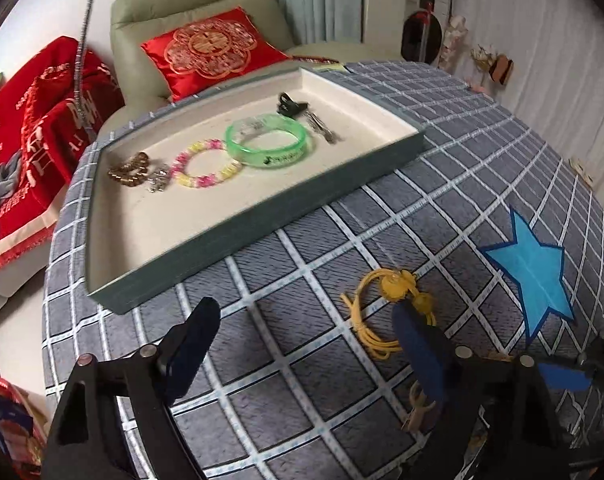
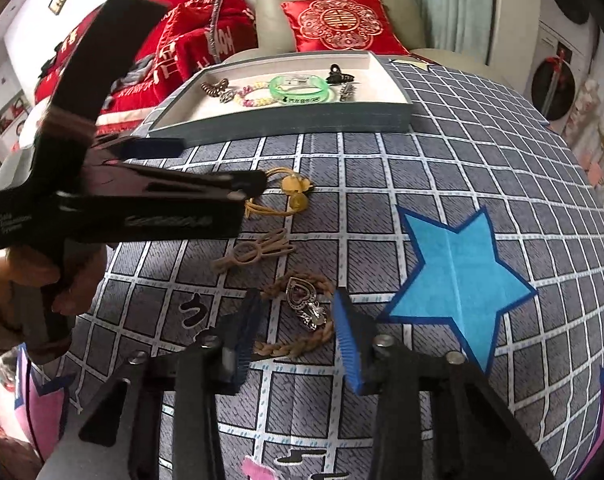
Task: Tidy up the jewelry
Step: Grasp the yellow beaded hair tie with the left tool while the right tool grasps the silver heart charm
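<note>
Tray sits at the far side of the round table, roughly 12 o'clock from both grippers. In it, left to right: brown clip, small silver piece, pink-yellow bead bracelet, green bangle, black claw clip, silver clip. Bracelet and bangle touch; brown clip and silver piece lie together.

Loose on the grid cloth, near side: yellow cord with two yellow charms, a tan hair tie at its 6 o'clock, then a braided tan band with a silver heart charm lying inside its loop. Blue star on the cloth at 3 o'clock of the band.

Left gripper: spread wide, holding nothing; its right finger overlaps the yellow cord in the left view, contact unclear. From the right view the finger tip meets the cord's 9 o'clock edge.

Right gripper: released, fingers straddling the braided band and heart charm, not clamped on them.

Behind the table: beige armchair with red cushion, red blankets at 10 o'clock.
</note>
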`<action>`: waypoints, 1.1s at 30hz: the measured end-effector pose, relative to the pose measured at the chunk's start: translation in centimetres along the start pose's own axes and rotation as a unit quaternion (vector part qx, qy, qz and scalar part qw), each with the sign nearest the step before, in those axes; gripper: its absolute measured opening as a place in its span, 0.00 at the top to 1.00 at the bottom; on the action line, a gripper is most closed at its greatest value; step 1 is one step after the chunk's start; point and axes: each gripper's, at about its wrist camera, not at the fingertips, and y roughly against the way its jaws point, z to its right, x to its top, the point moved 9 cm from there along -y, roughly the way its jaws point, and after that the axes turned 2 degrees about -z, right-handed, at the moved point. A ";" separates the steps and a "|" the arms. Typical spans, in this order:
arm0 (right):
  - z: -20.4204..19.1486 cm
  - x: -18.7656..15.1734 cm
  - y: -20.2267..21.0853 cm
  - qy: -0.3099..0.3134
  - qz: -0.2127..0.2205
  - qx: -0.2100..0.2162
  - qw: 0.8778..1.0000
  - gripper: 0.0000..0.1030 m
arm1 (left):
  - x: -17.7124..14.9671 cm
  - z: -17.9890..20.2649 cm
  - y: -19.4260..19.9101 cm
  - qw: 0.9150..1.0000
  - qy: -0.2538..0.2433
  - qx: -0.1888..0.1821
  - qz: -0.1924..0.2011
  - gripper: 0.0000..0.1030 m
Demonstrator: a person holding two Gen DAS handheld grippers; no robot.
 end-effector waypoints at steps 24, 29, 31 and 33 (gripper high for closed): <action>0.2 -0.3 0.3 -0.016 0.002 -0.007 1.000 0.84 | -0.8 1.7 0.0 0.999 0.005 -0.046 -0.003 0.82; 0.6 0.2 1.3 -0.034 0.013 0.003 0.999 0.84 | -1.0 1.0 1.2 0.998 0.022 -0.051 0.008 0.82; 0.9 0.4 1.7 -0.042 0.018 0.005 0.999 0.84 | -1.0 0.7 1.8 0.998 0.028 -0.053 0.014 0.82; 1.1 0.6 2.0 -0.047 0.021 0.007 0.999 0.84 | -0.8 0.4 2.5 0.998 0.034 -0.055 0.023 0.82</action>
